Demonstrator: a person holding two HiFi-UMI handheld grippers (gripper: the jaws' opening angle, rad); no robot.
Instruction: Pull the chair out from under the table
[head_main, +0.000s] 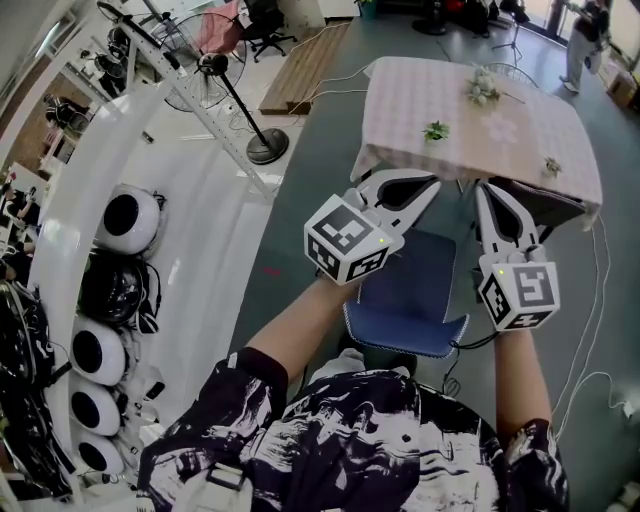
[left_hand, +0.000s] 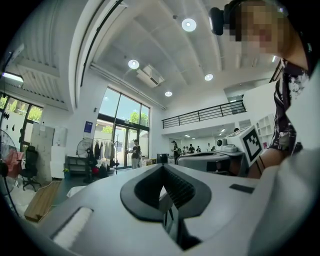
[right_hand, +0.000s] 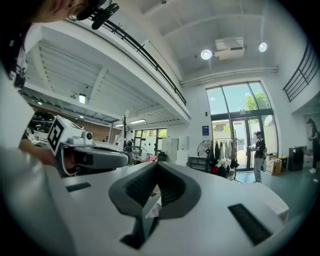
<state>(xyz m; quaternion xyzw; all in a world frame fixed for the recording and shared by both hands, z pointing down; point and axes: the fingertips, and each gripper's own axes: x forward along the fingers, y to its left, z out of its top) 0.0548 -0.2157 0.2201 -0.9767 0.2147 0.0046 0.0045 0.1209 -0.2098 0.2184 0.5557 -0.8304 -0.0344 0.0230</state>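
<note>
- Left claw (head_main: 431, 183) and right claw (head_main: 491, 191) were closed, empty, over the chair (head_main: 410, 288).
- Chair stood at the tabletop (head_main: 400, 100) edge, its seat mostly clear of it; little pulling seemed left.

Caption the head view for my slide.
Left gripper and right gripper, both shut, point toward the pale checked-cloth table above the blue padded chair in front of it.

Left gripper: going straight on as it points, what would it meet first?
Probably the hanging edge of the checked tablecloth, just ahead of the left gripper; depth is hard to judge.
</note>
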